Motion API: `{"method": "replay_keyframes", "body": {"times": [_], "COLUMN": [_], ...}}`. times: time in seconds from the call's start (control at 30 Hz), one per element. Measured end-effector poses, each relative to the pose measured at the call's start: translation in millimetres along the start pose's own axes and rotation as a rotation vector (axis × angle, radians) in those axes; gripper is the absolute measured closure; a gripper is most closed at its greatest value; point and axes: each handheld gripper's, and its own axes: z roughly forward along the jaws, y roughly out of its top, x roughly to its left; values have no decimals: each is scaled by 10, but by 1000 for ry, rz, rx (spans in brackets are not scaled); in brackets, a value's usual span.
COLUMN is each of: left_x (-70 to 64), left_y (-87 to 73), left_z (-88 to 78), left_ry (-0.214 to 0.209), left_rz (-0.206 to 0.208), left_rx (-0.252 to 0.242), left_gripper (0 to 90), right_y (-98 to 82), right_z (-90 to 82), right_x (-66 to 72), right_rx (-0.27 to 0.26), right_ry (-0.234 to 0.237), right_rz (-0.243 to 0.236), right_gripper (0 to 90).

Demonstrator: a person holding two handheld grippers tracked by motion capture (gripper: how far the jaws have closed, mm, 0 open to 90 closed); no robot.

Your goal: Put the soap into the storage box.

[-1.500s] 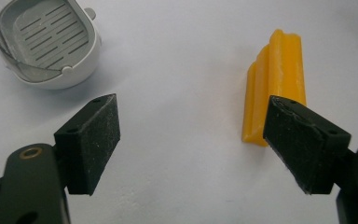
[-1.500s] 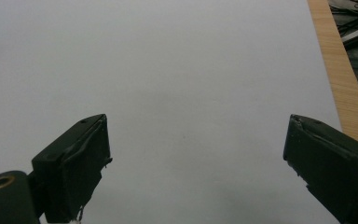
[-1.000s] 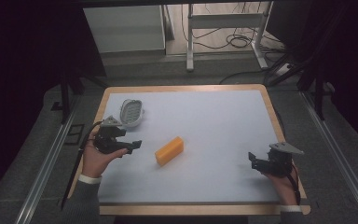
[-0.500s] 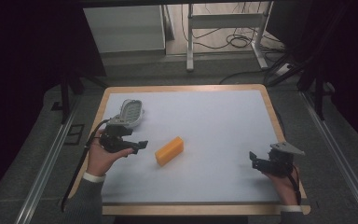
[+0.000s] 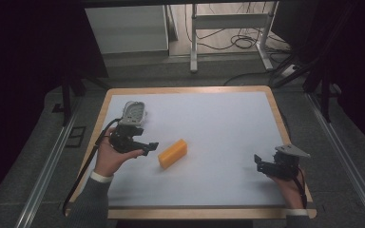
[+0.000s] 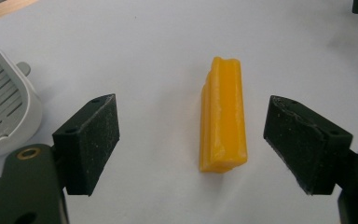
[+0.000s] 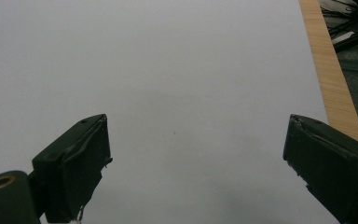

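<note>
An orange-yellow block (image 5: 173,153) lies on the white table top, left of the middle. My left gripper (image 5: 148,147) is just left of it and open. In the left gripper view the block (image 6: 223,121) lies lengthwise between the two spread jaws of the left gripper (image 6: 191,107), nearer the right one and touching neither. A grey slotted dish (image 5: 134,112) stands behind the left hand and appears at the left edge as the dish (image 6: 4,112). My right gripper (image 5: 259,164) rests open near the front right, and nothing is between the jaws of the right gripper (image 7: 196,121).
The table (image 5: 185,89) has a wooden rim around a white sheet. Its right rim (image 7: 328,70) runs close to the right gripper. Behind the table are a metal stand (image 5: 228,28) and cables on the floor.
The left gripper has moved right, from beside the dish toward the block. The right gripper and the block have stayed where they were.
</note>
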Motion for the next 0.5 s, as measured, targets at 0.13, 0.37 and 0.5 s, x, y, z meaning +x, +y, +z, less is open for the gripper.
{"method": "replay_keyframes", "body": {"times": [0.13,0.37,0.5], "left_x": [-40,-107,-133], "left_y": [46,108,130], "left_z": [41,165,262], "left_ry": [2,1,-14], "left_rz": [12,26,23], "left_rx": [9,45,60], "left_gripper": [187,187,185], "right_y": [1,-7,-10], "right_z": [1,15,19], "right_x": [-3,-2,-8], "right_rx": [3,9,9], "right_ry": [2,3,1], "right_rz": [2,1,2], "right_gripper": [73,73,73]}}
